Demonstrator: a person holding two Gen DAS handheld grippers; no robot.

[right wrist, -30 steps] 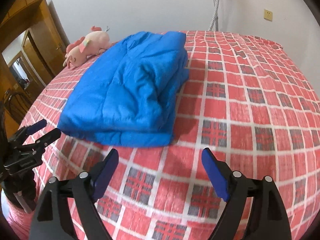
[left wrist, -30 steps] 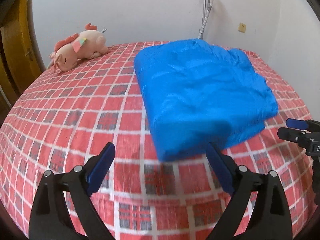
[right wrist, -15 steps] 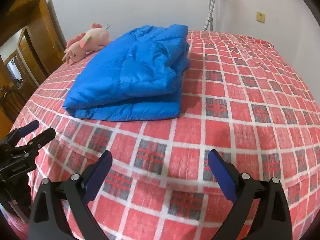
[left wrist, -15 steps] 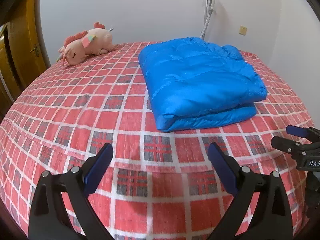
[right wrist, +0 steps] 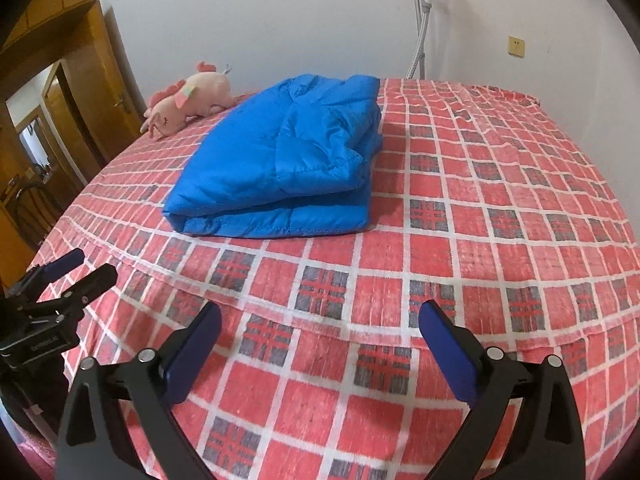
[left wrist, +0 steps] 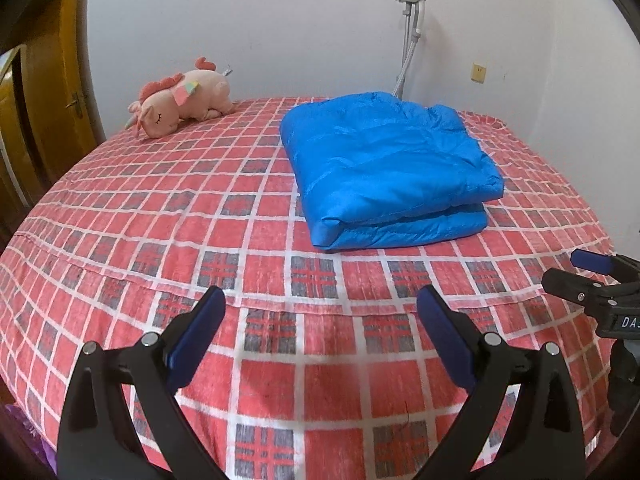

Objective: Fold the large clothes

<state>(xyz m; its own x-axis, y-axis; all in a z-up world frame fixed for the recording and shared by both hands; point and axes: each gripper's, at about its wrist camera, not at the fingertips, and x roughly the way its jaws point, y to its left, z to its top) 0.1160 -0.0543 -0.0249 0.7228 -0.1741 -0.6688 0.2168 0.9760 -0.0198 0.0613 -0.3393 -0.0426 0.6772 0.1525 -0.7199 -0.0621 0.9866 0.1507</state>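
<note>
A blue puffy jacket (left wrist: 390,176) lies folded in a neat stack on the red plaid bed (left wrist: 160,216); it also shows in the right wrist view (right wrist: 284,168). My left gripper (left wrist: 320,304) is open and empty, hanging over the bed's near edge, well short of the jacket. My right gripper (right wrist: 320,312) is open and empty too, over the near edge. Each gripper shows in the other's view: the right one at the right edge (left wrist: 580,276), the left one at the left edge (right wrist: 76,272).
A pink plush unicorn (left wrist: 180,98) lies at the bed's far left. A white wall with a hose fitting (left wrist: 410,36) and a socket (left wrist: 478,73) stands behind. A wooden door (left wrist: 48,92) is at the left.
Both grippers have pulled back from the folded jacket toward the bed's near edge and stayed open. The jacket looks farther away and lies still.
</note>
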